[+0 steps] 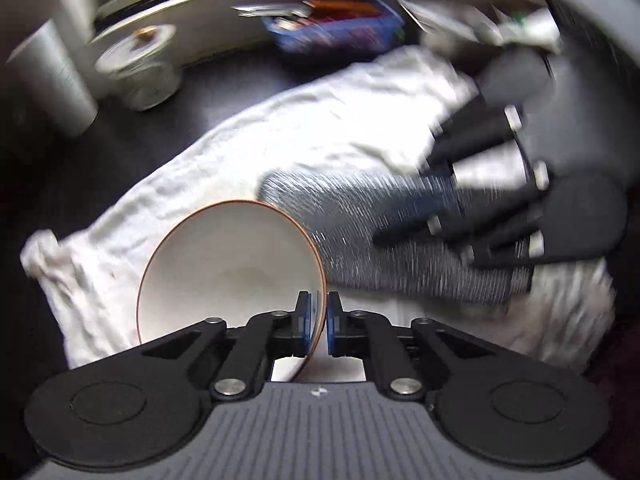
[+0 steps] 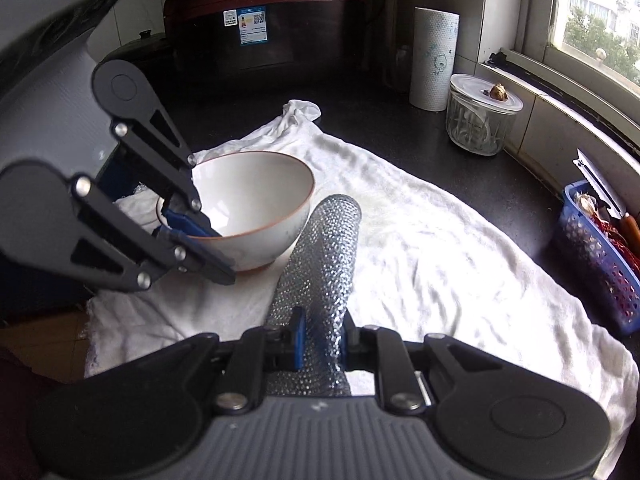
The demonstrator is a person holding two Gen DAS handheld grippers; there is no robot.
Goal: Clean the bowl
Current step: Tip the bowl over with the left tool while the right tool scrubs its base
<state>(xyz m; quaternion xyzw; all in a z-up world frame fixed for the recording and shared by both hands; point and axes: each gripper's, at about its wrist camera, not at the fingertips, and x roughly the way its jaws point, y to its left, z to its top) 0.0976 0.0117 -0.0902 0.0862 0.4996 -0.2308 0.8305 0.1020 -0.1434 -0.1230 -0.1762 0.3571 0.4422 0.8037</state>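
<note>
Dark counter (image 2: 400, 128), white towel (image 2: 440, 248), glass jar (image 2: 480, 124), blue basket (image 2: 596, 256) beside bowl (image 2: 256, 200).

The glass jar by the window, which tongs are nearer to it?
Right. The right tongs, gripping the silver scrubber, sit on the glass jar side; the left tongs clamp the bowl rim farther away.

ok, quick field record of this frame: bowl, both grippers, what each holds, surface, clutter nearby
bowl: white bowl with brown rim, on the white towel, looks tilted
left gripper: shut on the bowl's rim, one pad inside, one outside
right gripper: shut on silver mesh scrubber
scrubber tip: beside the bowl's outer wall, contact unclear
surface: dark counter
nearby: glass jar, paper towel roll, blue basket
</note>
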